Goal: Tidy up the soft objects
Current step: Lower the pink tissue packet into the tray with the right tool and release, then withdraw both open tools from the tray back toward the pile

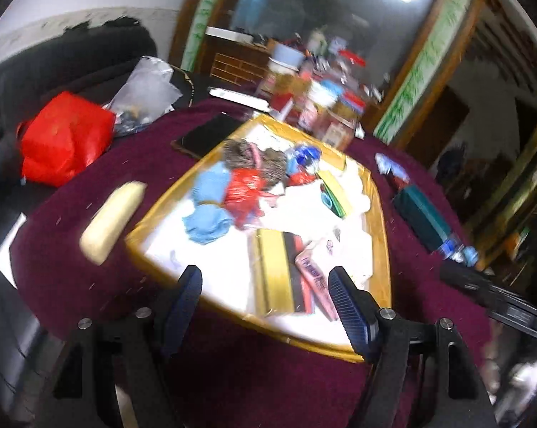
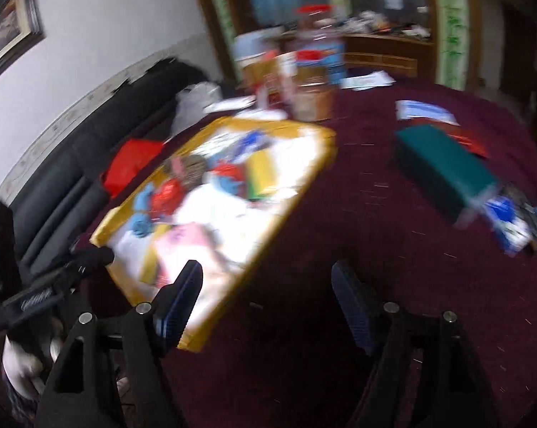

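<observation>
On the fuzzy maroon cloth point(image 1: 90, 306), a yellow-rimmed tray point(image 1: 377, 192) holds crumpled soft things; both jaws released.

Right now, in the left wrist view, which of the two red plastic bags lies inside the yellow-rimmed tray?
The small crumpled red bag, beside the blue cloth. The bigger red bag sits outside the yellow-rimmed tray, at the table's far left edge.
</observation>
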The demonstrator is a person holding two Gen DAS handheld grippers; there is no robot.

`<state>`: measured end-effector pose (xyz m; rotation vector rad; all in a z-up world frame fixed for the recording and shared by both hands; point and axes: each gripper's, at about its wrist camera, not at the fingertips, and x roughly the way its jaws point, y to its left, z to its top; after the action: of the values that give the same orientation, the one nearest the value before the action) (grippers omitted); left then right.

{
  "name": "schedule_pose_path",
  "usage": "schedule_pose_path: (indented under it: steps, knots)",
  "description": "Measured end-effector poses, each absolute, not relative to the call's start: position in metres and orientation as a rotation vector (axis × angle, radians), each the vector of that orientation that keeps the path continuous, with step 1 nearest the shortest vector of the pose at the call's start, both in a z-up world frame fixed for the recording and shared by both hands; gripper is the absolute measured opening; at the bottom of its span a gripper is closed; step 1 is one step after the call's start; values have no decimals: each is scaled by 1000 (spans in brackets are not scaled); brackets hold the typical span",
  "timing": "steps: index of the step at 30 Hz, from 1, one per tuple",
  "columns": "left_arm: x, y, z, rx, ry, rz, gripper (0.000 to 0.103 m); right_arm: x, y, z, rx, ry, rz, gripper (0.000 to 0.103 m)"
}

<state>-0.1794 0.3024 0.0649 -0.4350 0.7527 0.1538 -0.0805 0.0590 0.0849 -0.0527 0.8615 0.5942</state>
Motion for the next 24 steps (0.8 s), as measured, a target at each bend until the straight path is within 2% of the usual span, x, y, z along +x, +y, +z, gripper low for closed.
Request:
schedule_pose_path:
  steps: [6, 11, 18, 21, 24]
  knots:
    - [-110, 262, 33, -367, 961, 52, 77, -81, -28, 77, 128, 860, 504, 74]
    - [-116, 238, 47, -420, 923, -74, 78, -87, -88, 67, 278, 829, 467, 74]
    - [-131, 245, 66, -398, 855, 83, 78, -90, -139, 55, 367, 783, 359, 74]
    - [-128, 253, 61, -353, 880, 204, 78, -91, -159, 54, 387, 762, 327, 74]
    - [-112, 258, 43, -325, 979, 279, 85, -93, -182, 50, 420, 748, 298, 74]
